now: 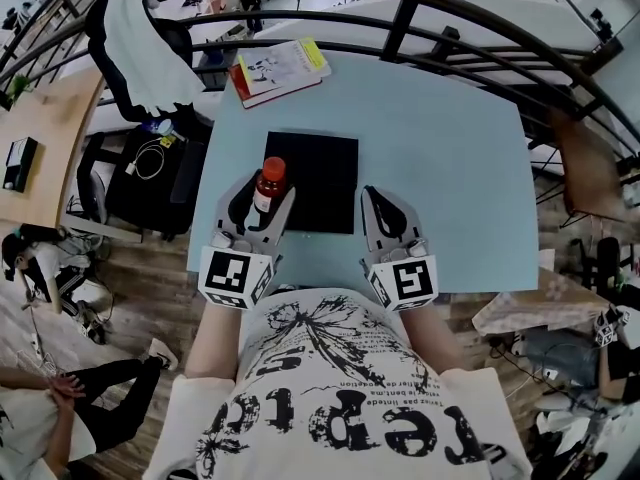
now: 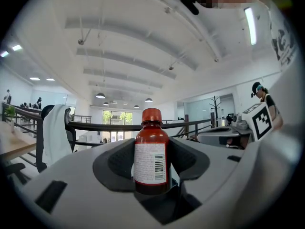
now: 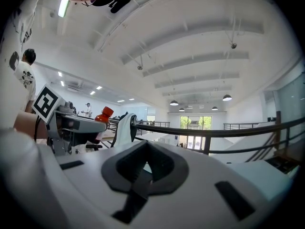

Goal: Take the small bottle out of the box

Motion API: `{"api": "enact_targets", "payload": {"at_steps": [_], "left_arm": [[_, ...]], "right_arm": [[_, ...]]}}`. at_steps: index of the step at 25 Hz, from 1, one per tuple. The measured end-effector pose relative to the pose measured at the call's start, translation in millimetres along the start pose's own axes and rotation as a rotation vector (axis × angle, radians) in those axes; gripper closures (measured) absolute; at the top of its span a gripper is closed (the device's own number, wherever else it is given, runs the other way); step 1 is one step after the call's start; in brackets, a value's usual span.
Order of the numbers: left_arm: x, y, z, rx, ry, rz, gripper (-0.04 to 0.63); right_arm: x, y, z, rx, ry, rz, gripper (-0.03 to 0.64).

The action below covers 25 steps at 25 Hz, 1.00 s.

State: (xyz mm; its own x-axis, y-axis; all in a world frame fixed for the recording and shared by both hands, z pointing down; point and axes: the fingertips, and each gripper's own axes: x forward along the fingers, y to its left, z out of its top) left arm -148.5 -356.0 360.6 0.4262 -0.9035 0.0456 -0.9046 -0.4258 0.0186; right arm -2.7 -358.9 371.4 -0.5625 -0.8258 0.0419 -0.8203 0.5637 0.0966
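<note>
Left gripper (image 1: 262,202): jaws clamped on the small bottle (image 2: 151,157), one on each side of its body. The bottle is upright: dark red-brown, red cap, white label with a barcode facing the camera.
Right gripper (image 3: 145,165): jaws together, nothing between them. It sits to the right of the left gripper, apart from it, at about the same nearness.
Head view puts the bottle in the left gripper over the near left part of the black box (image 1: 325,178). Can't tell if its base is touching the box.
The right gripper is at the box's near right corner.
The box is flat, dark and square, on a light blue table (image 1: 455,168), roughly mid-table.
Far left corner of the table: a book (image 1: 281,70) with a red edge, well apart from the box.
Past the table's far left: a chair with a white cloth (image 1: 140,48) draped over it.
A dark railing (image 1: 400,16) curves round the far side.
</note>
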Motion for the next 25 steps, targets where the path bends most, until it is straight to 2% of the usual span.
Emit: {"api": "enact_targets", "payload": {"at_steps": [25], "left_arm": [[-5.8, -4.0, -0.5, 0.019, -0.008, 0.003, 0.365]], "right_arm": [[-4.5, 2.1, -5.4, -0.012, 0.005, -0.021, 0.609]]}}
